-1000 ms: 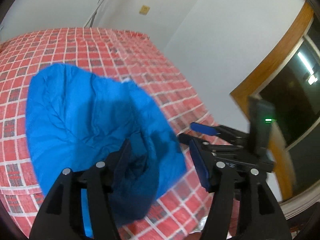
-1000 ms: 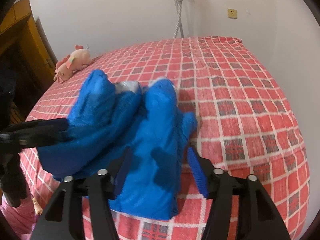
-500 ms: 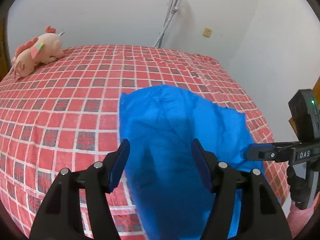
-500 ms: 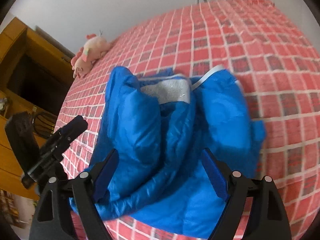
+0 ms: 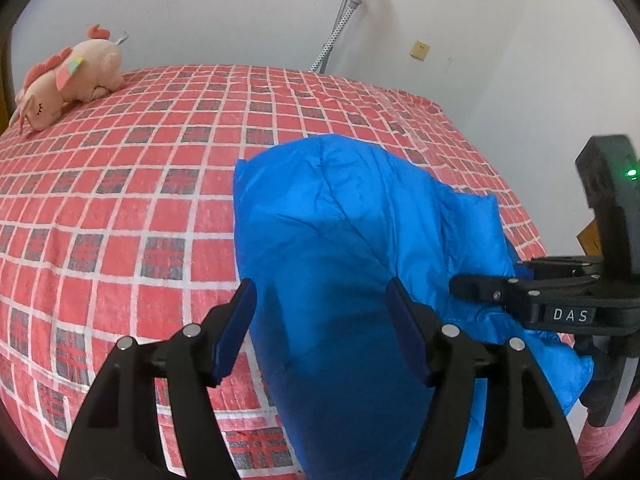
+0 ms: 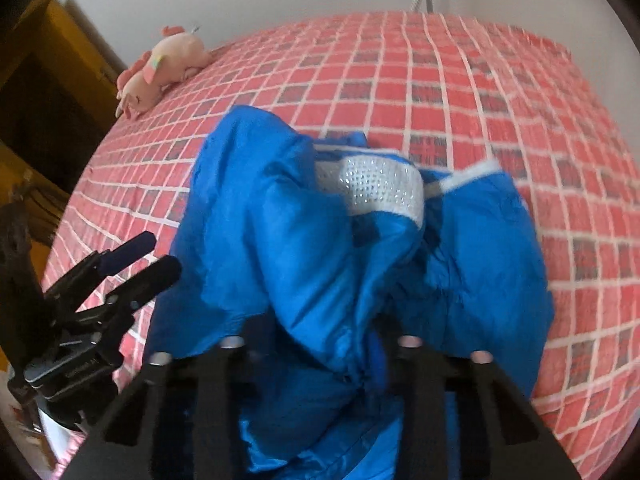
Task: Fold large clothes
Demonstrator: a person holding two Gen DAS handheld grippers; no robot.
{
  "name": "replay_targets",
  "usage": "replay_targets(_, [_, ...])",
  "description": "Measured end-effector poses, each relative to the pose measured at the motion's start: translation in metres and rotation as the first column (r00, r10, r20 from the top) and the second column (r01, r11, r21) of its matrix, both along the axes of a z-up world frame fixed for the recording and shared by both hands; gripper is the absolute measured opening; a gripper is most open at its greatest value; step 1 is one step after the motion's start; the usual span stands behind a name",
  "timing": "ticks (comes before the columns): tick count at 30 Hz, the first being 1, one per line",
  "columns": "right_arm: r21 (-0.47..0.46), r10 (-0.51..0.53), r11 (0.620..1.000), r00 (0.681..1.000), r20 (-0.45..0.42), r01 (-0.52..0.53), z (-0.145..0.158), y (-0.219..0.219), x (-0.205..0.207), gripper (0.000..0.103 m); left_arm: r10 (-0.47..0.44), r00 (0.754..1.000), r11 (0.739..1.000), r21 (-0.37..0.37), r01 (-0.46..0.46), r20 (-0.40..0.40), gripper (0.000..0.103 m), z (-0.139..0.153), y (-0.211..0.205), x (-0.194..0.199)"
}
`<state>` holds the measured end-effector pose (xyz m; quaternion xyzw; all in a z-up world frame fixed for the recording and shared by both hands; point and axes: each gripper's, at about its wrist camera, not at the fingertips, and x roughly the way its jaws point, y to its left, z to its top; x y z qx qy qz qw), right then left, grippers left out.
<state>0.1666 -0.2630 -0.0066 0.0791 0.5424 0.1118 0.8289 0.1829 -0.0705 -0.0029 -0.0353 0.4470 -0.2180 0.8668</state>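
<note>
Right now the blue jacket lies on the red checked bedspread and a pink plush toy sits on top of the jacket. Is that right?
Not quite. The blue jacket does lie on the red checked bedspread, but the pink plush toy is not on it: it lies apart, at the far corner of the bed near the wall. The left wrist view shows this.

A big blue puffy jacket (image 5: pixel 352 240) lies in a bunched heap on the bed (image 5: pixel 120 220) with the red checked cover, at the edge of the bed far from the pink plush toy (image 5: pixel 68 76). It is crumpled, not flat, and its shiny cloth has many creases. Its white mesh lining (image 6: pixel 380 188) shows at the top of the heap, with a thin white strip beside it.
</note>
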Motion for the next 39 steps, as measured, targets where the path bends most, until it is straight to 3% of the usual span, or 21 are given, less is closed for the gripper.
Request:
replay_targets(4, [-0.025, 0.019, 1.000, 0.999, 0.049, -0.018, 0.017, 0.008, -0.004, 0.016, 0.014, 1.000, 1.000, -0.025, -0.014, 0.014, 0.071, 0.004, 0.006, -0.002])
replay_targets(12, [-0.041, 0.042, 0.998, 0.990, 0.137, -0.037, 0.059, -0.004, -0.023, 0.014, 0.034, 0.998, 0.994, -0.110, -0.029, 0.047, 0.074, 0.025, 0.019, -0.007])
replay_targets(22, [-0.012, -0.079, 0.997, 0.984, 0.160, 0.082, 0.069, -0.075, -0.046, 0.012, -0.064, 0.997, 0.989, -0.135, 0.068, 0.035, 0.075, 0.036, -0.004, -0.023])
replay_targets(29, [0.027, -0.138, 0.990, 0.983, 0.118, 0.136, 0.045, -0.116, -0.061, 0.012, -0.154, 0.988, 0.983, -0.092, 0.156, 0.029, 0.075, 0.036, -0.038, -0.039])
replay_targets(39, [0.045, -0.136, 0.990, 0.987, 0.083, 0.132, -0.030, -0.135, -0.070, 0.020, -0.206, 0.978, 0.978, -0.019, 0.206, -0.018, 0.078, 0.003, -0.079, -0.051])
